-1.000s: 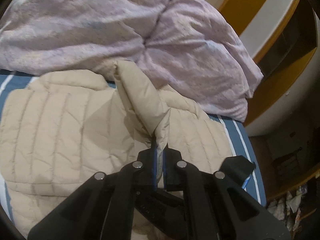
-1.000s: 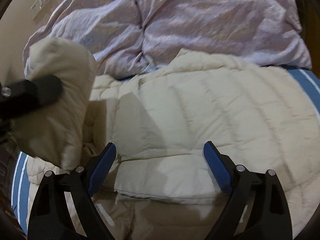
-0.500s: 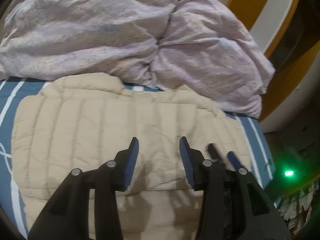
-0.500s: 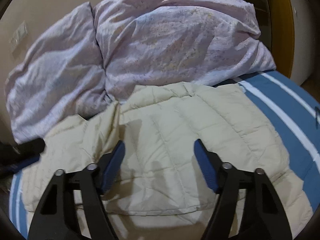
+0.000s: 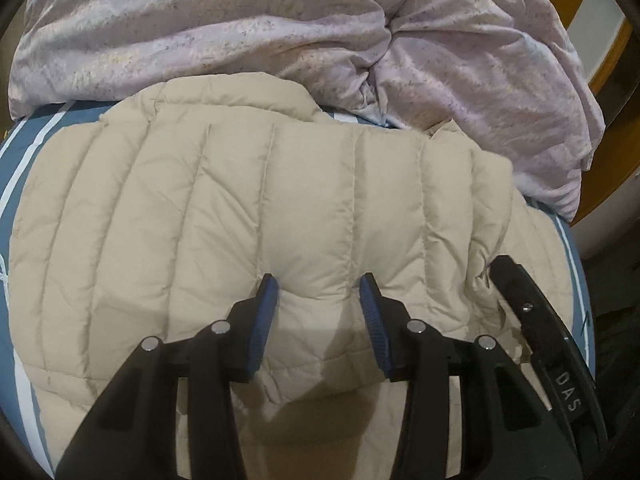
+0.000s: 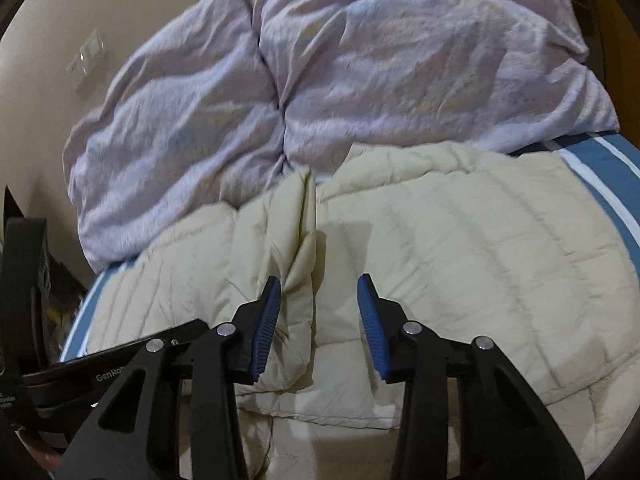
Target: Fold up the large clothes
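We have let go of the sleeve: a second ago our left gripper (image 5: 316, 312) was clamped on a raised fold of the beige quilted jacket (image 5: 248, 216), and now its blue pads stand apart with nothing between them, pressing lightly on the flattened panel. The sleeve lies folded across the body — so that side fold looks done. Our right gripper (image 6: 318, 312) is parted too, holding nothing, and it sits narrower than a second ago, hovering over the ridge (image 6: 300, 236) where the folded layer meets the back. The jacket rests on the blue striped bedsheet (image 5: 24, 152), its far edge against the lilac duvet (image 5: 240, 28) — next likely comes smoothing or the cross fold.
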Available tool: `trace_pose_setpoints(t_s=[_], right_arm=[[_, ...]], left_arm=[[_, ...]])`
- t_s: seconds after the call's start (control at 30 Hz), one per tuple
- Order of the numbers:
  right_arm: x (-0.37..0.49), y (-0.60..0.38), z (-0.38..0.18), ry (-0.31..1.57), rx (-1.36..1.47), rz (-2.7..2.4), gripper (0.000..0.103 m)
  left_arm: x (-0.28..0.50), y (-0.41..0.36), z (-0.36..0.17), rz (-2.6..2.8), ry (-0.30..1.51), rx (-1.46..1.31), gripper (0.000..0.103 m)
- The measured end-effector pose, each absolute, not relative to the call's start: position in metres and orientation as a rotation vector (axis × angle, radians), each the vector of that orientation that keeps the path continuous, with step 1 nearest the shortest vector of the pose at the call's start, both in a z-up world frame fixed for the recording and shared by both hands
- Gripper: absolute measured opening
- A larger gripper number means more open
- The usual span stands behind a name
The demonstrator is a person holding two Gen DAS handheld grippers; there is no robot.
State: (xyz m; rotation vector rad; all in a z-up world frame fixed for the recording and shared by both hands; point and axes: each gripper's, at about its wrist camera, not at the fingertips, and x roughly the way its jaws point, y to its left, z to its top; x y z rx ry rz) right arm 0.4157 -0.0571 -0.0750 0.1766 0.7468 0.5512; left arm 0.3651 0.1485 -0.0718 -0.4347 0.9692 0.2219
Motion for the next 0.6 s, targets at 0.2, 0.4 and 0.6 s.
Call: trace_pose_setpoints(t_s=[0.2, 0.4, 0.6], right_arm=[[0.422, -0.053, -0.088, 0.814, 0.142, 0.523, 0.042], [0.427, -0.051, -0.094, 0.858, 0.127, 0.498, 0.041], [0.430, -0.047, -0.096, 0.879, 0.103, 0.484, 0.041]], left_arm=[[0.365, 0.146, -0.074, 0.226, 0.966, -0.408, 0.045], [0.367, 0.144, -0.074, 0.228, 0.965, -0.402, 0.046], [0.369, 0.144, -0.077, 0.230, 0.968, -0.398, 0.046]])
